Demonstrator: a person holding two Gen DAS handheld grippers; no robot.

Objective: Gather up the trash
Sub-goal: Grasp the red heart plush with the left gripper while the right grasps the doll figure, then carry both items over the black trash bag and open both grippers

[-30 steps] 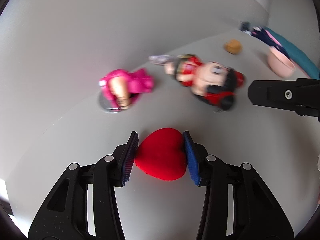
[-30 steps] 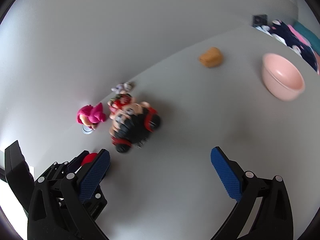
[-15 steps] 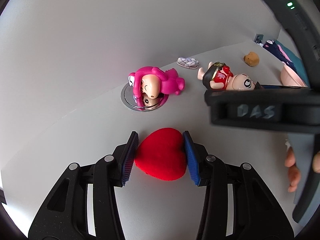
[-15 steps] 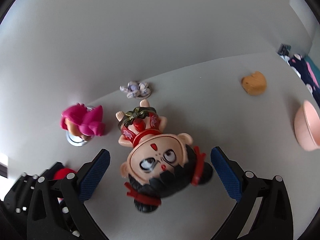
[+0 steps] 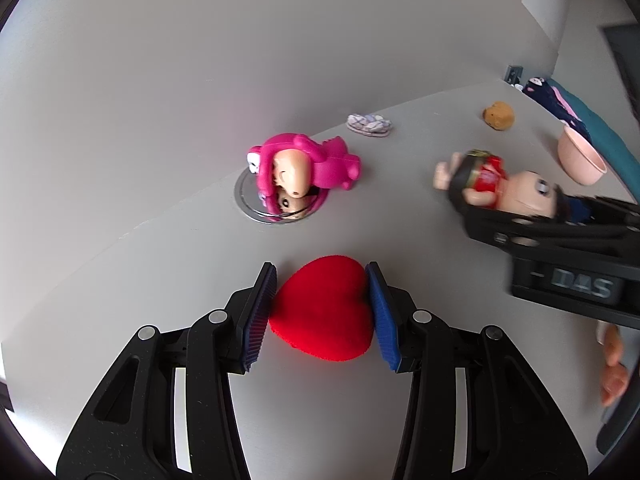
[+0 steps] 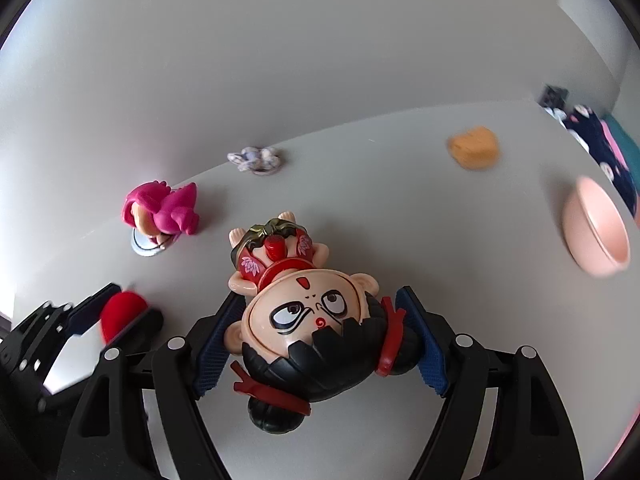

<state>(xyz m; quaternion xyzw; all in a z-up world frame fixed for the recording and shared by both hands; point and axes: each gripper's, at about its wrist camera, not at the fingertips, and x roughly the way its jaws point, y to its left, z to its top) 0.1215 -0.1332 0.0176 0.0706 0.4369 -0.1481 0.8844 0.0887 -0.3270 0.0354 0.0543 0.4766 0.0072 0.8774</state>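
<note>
On the desk, at 6 o'clock:
Right gripper: fingers closing around the doll's head, seemingly touching.
Left gripper: clamping the red heart.

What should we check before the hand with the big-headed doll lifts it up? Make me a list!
1. Left gripper holding the red heart: ok, both pads press its sides.
2. Doll sits between the right gripper pads: ok, the head is centred; the jaws have just been closing on it.
3. Right pads squeezing the doll firmly: cannot tell, they look to be at the head's sides, but its hair hides where they meet.
4. Pink toy out of the way: ok, it lies apart on a shiny disc.
5. Pink bowl out of the way: ok, far off to the side.
6. A bin to drop things in: cannot tell, none is in view.
</note>
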